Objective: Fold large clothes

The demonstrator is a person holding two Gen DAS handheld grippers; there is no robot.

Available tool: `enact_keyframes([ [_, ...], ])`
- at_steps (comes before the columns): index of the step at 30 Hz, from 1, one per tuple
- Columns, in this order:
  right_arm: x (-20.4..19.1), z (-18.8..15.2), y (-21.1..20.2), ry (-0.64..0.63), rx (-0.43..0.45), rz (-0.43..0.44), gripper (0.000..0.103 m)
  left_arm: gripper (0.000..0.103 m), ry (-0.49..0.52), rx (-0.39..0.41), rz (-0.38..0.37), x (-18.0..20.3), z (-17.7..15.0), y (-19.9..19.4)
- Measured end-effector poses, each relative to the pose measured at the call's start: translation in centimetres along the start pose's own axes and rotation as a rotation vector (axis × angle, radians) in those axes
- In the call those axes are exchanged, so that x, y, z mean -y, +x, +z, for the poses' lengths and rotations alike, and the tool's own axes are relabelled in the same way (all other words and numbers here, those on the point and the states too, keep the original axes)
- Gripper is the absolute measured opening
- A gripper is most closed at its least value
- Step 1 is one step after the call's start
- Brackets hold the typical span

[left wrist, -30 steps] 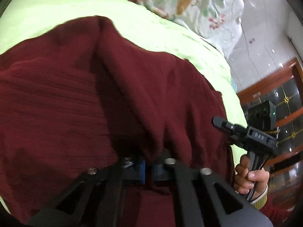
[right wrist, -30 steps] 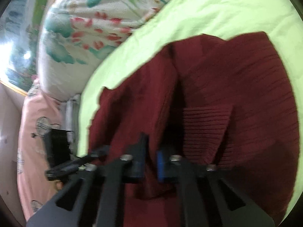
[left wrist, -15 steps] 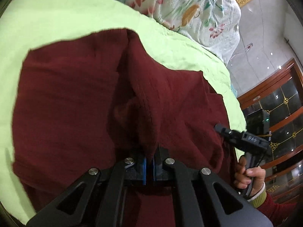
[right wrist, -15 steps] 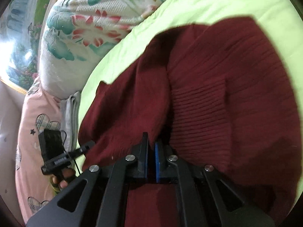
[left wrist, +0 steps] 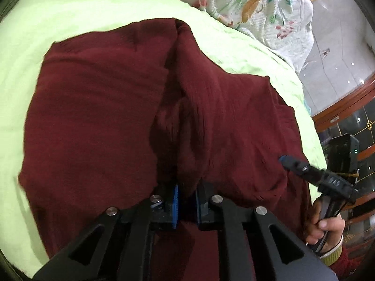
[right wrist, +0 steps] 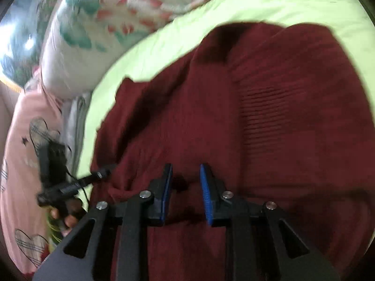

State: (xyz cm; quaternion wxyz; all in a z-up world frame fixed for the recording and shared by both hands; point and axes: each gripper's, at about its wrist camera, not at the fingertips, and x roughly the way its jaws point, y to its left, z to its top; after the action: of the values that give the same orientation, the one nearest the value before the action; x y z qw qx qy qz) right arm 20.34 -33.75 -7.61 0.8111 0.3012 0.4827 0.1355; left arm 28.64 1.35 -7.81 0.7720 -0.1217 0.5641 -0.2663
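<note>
A dark red knit sweater (left wrist: 98, 117) lies folded on a light green bedsheet (left wrist: 70, 14). In the left wrist view my left gripper (left wrist: 187, 201) has its blue-padded jaws slightly apart with a ridge of the sweater's cloth between them. My right gripper (left wrist: 284, 158) shows at the right edge over the sweater. In the right wrist view my right gripper (right wrist: 186, 189) is open and empty just above the sweater (right wrist: 281, 121), whose ribbed cuff (right wrist: 264, 114) lies flat. My left gripper (right wrist: 103, 174) shows at the sweater's left edge.
A floral quilt (left wrist: 257, 4) is bunched at the head of the bed. A pink pillow with hearts (right wrist: 23, 140) lies left of the sheet (right wrist: 257, 4). A wooden glass-door cabinet (left wrist: 346, 121) stands beyond the bed's right side.
My right gripper has opened and let go of the sweater, which now lies flat. Both grippers have pulled back, and the left jaws have eased apart on the fold.
</note>
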Motion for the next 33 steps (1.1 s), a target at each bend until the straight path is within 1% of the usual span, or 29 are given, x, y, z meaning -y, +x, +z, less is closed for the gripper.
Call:
enact_keyframes([
  [1,0.1,-0.3,-1.1,-0.001,0.02,-0.002,0.035,0.013,0.001,0.005,0.013,0.3,-0.8,-0.7],
  [2,-0.1,-0.4,-1.8,-0.005,0.028,-0.007,0.046,0.017,0.007,0.012,0.022,0.6,-1.4,-1.4],
  [3,-0.2,-0.9,-3.0,-0.02,0.036,-0.002,0.054,0.019,0.016,0.023,0.025,1.0,-2.2,-2.2],
  [4,-0.3,-1.5,-3.9,-0.032,0.036,0.01,0.055,0.023,0.025,0.037,0.021,1.6,-3.6,-3.4],
  [6,-0.4,-3.3,-5.7,-0.05,0.015,0.04,0.055,0.026,0.037,0.058,0.017,2.4,-5.6,-5.2],
  [7,-0.7,-4.3,-6.0,-0.056,-0.003,0.049,0.055,0.029,0.038,0.074,0.004,2.7,-7.3,-6.5],
  [9,-1.1,-6.8,-6.9,-0.074,-0.056,0.054,0.055,0.031,0.035,0.081,-0.031,3.3,-9.8,-7.9],
  [10,-1.3,-8.1,-7.4,-0.08,-0.083,0.056,0.055,0.031,0.033,0.081,-0.039,3.6,-11.7,-8.6],
  [11,-1.4,-9.2,-7.7,-0.085,-0.11,0.055,0.055,0.032,0.026,0.077,-0.053,3.6,-12.9,-9.0],
  [12,-1.3,-10.5,-8.1,-0.092,-0.14,0.047,0.055,0.035,0.019,0.065,-0.075,3.5,-14.2,-9.2],
  [13,-1.5,-11.3,-8.0,-0.1,-0.168,0.021,0.056,0.039,0.011,0.039,-0.103,3.2,-15.9,-9.5],
  [14,-1.4,-12.7,-8.4,-0.122,-0.2,-0.033,0.056,0.041,0.007,0.019,-0.104,2.9,-17.1,-9.5],
  [16,-1.1,-14.8,-9.4,-0.179,-0.228,-0.136,0.056,0.041,0.013,-0.034,-0.076,2.9,-19.8,-9.0],
  [17,-0.9,-15.5,-10.1,-0.194,-0.227,-0.16,0.056,0.041,0.015,-0.05,-0.059,2.8,-20.7,-8.9],
  [19,0.1,-16.7,-12.2,-0.181,-0.203,-0.2,0.057,0.041,0.0,-0.07,-0.011,2.1,-23.1,-9.4],
  [21,1.5,-17.4,-14.5,-0.133,-0.157,-0.238,0.059,0.041,-0.037,-0.053,-0.02,0.8,-24.3,-10.8],
  [22,2.3,-17.6,-15.6,-0.103,-0.127,-0.23,0.061,0.041,-0.059,-0.03,-0.004,0.0,-25.0,-12.0],
  [23,2.9,-17.8,-16.7,-0.072,-0.097,-0.222,0.065,0.042,-0.067,-0.009,0.017,-0.3,-25.3,-13.0],
  [24,3.6,-17.8,-17.7,-0.042,-0.065,-0.206,0.066,0.044,-0.074,0.013,0.035,-0.5,-25.5,-13.8],
  [25,4.2,-17.8,-18.3,-0.017,-0.042,-0.184,0.066,0.049,-0.087,0.046,0.045,-0.9,-25.7,-15.1],
  [26,4.4,-18.0,-18.9,0.006,-0.025,-0.164,0.067,0.059,-0.098,0.073,0.056,-1.2,-25.9,-15.9],
  [28,5.1,-18.3,-19.1,0.027,-0.017,-0.125,0.067,0.064,-0.115,0.12,0.071,-2.1,-25.9,-17.2],
  [31,5.8,-18.5,-18.1,0.032,-0.028,-0.075,0.067,0.065,-0.144,0.128,0.085,-3.3,-25.2,-16.9],
  [32,6.0,-18.7,-17.6,0.04,-0.038,-0.052,0.067,0.067,-0.149,0.127,0.063,-3.6,-25.0,-16.5],
  [33,6.8,-19.1,-17.4,0.051,-0.051,-0.015,0.067,0.068,-0.162,0.114,0.028,-4.1,-24.8,-16.0],
])
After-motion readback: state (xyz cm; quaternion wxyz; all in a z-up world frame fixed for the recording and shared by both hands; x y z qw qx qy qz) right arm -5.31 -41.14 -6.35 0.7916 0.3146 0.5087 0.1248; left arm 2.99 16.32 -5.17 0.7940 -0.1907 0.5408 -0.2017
